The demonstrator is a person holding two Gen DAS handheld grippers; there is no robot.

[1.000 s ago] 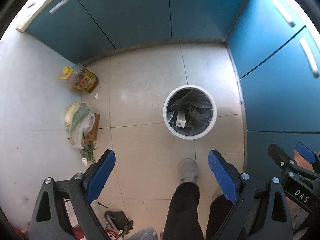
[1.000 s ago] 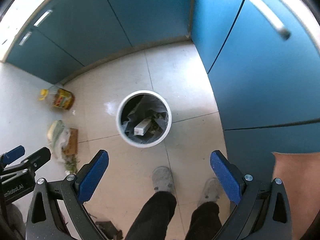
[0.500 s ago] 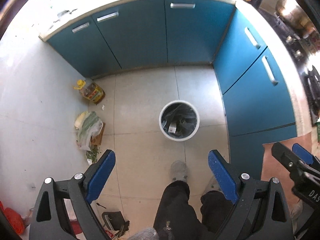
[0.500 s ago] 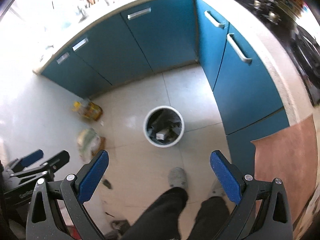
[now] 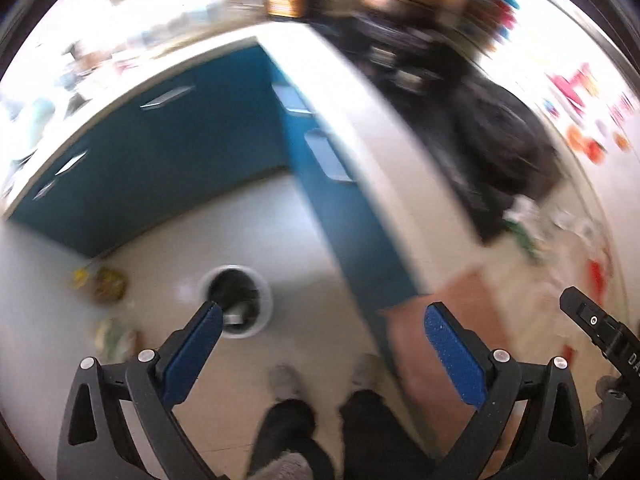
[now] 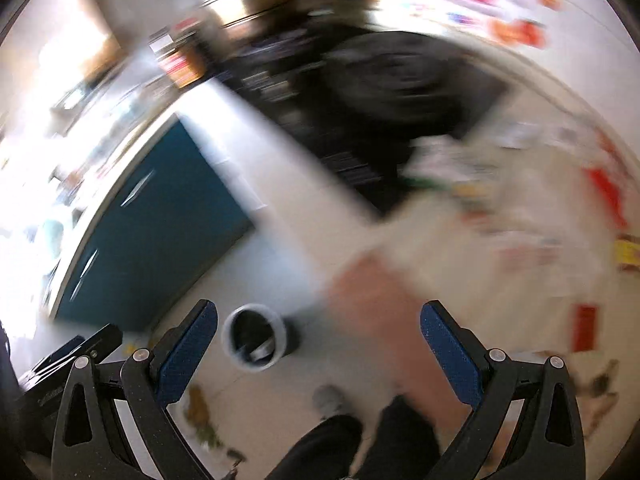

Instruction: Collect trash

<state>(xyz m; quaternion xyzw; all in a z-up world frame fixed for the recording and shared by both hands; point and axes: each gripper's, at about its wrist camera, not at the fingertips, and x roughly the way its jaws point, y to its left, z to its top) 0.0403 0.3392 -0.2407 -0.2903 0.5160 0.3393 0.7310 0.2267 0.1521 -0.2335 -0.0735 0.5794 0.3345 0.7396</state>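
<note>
Blurrily: both tongs, left and right, gape empty, left just widened; round white bin on glossy tile

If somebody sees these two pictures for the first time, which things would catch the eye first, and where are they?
First, the blue pads of each open, empty hand-held gripper, left and right, at the bottom of its own view. Next, the white trash bin on the pale floor, just past the left gripper's left pad, with the teal cabinets behind it. On the right, a blurred, cluttered countertop fills the right wrist view.
</note>
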